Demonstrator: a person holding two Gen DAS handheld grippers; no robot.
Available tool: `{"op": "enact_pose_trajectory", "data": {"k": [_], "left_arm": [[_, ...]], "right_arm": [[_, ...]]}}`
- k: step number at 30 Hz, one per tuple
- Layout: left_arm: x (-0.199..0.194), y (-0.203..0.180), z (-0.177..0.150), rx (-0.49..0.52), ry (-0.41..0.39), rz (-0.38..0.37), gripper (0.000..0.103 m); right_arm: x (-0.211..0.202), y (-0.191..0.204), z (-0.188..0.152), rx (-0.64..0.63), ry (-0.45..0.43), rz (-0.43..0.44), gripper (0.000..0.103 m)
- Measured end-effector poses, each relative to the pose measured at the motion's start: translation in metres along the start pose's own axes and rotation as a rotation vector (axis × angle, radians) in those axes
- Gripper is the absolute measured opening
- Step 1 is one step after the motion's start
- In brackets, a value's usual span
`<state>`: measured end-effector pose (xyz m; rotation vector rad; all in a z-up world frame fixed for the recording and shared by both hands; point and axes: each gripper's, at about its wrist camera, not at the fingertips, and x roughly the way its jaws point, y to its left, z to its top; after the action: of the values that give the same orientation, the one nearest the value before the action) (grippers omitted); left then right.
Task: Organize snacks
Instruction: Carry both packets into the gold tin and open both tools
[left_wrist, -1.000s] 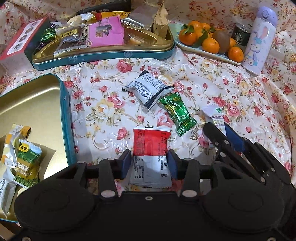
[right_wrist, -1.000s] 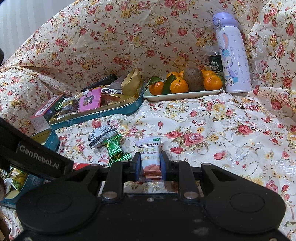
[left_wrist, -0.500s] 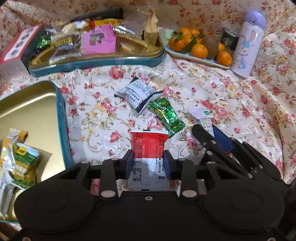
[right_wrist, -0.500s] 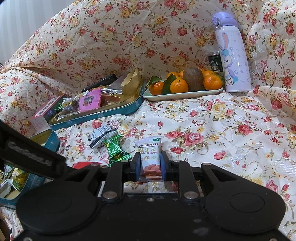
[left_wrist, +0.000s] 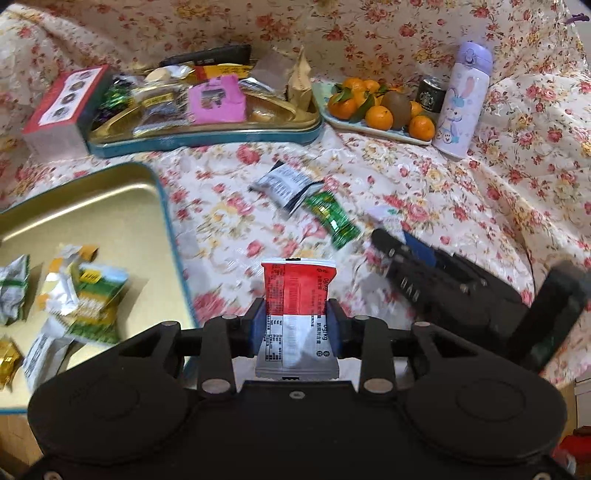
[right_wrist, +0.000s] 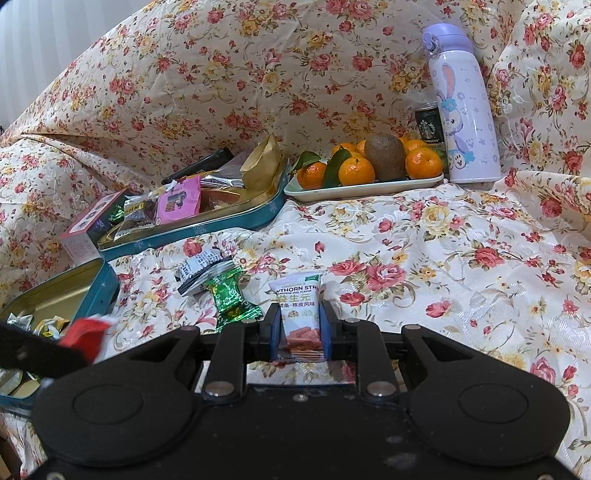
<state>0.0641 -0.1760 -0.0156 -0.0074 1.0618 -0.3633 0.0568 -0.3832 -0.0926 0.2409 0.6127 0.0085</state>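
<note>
My left gripper (left_wrist: 295, 325) is shut on a red and white snack packet (left_wrist: 297, 295) and holds it above the floral cloth, just right of the open gold tin (left_wrist: 110, 206) that holds several snack packets. My right gripper (right_wrist: 297, 328) is shut on a white hawthorn strip packet (right_wrist: 297, 306) that rests low on the cloth. A green candy packet (right_wrist: 231, 297) and a grey-white packet (right_wrist: 201, 266) lie on the cloth between the grippers. The red packet shows blurred at the left in the right wrist view (right_wrist: 86, 330).
A second teal tin (left_wrist: 207, 133) full of mixed snacks stands at the back, a red and grey box (left_wrist: 55, 107) to its left. A plate of oranges and a kiwi (left_wrist: 376, 110), a dark can (left_wrist: 430, 94) and a lilac bottle (left_wrist: 461, 99) stand at the back right.
My left gripper has lifted the red and white packet off the cloth and moved it up and left toward the open gold tin. The right gripper has stayed still on the hawthorn packet.
</note>
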Motion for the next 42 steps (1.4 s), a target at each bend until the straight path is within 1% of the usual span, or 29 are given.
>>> {"op": "enact_pose_trajectory", "data": {"k": [7,13,18,26,30,33,38,42], "left_arm": [[-0.03,0.029,-0.021,-0.035,-0.037,0.007,0.042],[-0.057,0.057,-0.031,-0.065,-0.09,0.032,0.042],[-0.073,0.084,-0.037,-0.1,-0.118,0.061,0.042],[-0.082,0.125,-0.043,-0.153,-0.148,0.097,0.042],[-0.082,0.137,-0.043,-0.159,-0.171,0.123,0.042],[-0.082,0.144,-0.042,-0.174,-0.183,0.124,0.042],[-0.083,0.154,-0.043,-0.183,-0.202,0.131,0.042],[-0.084,0.164,-0.044,-0.207,-0.194,0.129,0.042]], "right_arm": [[0.0,0.001,0.0,-0.006,0.002,-0.008,0.022],[0.001,0.003,0.0,-0.018,0.002,-0.022,0.021],[0.001,0.007,0.0,-0.05,0.007,-0.043,0.021],[0.002,0.018,-0.001,-0.122,0.015,-0.091,0.021],[0.004,0.025,-0.002,-0.167,0.021,-0.119,0.021],[0.004,0.029,-0.002,-0.184,0.024,-0.143,0.021],[-0.003,0.04,-0.003,-0.145,0.037,-0.217,0.021],[-0.021,0.055,-0.007,-0.072,0.021,-0.223,0.021]]}}
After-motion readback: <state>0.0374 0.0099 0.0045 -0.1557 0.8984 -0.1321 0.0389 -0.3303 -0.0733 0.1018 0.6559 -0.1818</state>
